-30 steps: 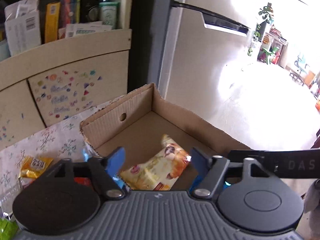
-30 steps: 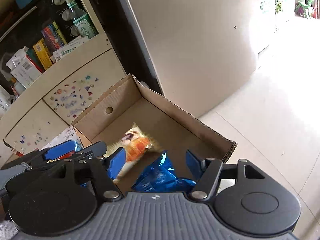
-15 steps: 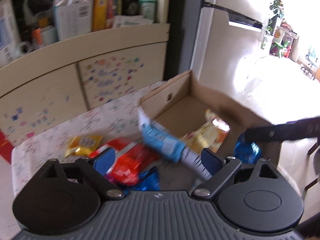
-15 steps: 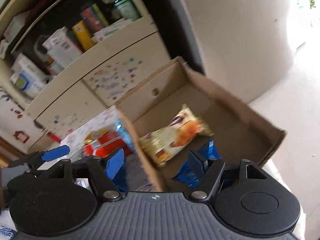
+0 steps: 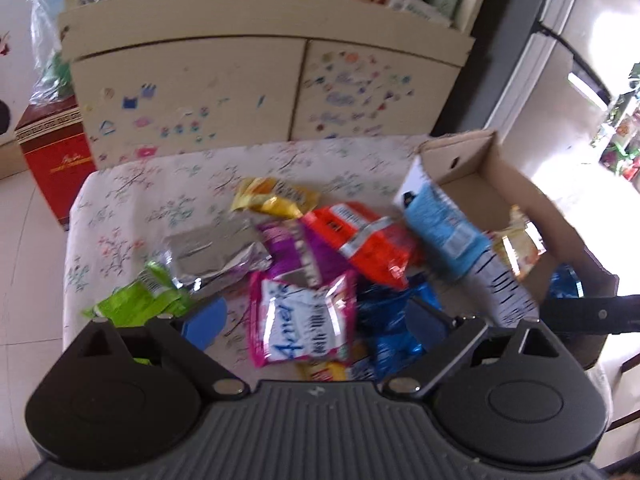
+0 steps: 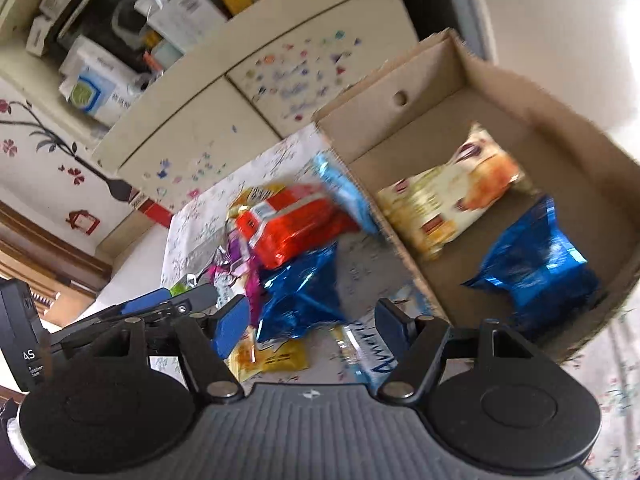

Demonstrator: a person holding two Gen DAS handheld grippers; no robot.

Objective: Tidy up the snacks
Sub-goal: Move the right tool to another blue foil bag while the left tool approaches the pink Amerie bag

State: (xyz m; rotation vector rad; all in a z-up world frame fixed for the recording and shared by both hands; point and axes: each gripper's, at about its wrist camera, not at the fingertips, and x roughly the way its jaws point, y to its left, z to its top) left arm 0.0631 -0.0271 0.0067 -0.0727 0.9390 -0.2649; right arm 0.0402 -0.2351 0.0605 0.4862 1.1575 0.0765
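My left gripper [image 5: 314,326]: jaws have just been opening, now wide apart, gripping nothing, above a pink crinkled foil packet [image 5: 302,322]. Right gripper [image 6: 308,326]: jaws apart, empty. Ahead and right of them, open brown cardboard box [image 6: 472,64] holds two packets: one cream-and-orange pouch [image 6: 448,200], one shiny blue bag [image 6: 536,272]. Loose pile on flowered tablecloth [image 5: 132,208], blurred; I cannot count it.

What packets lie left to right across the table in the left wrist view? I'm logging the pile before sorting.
Green packet → silver packet → pink packet → orange packet → light blue packet → cardboard box.
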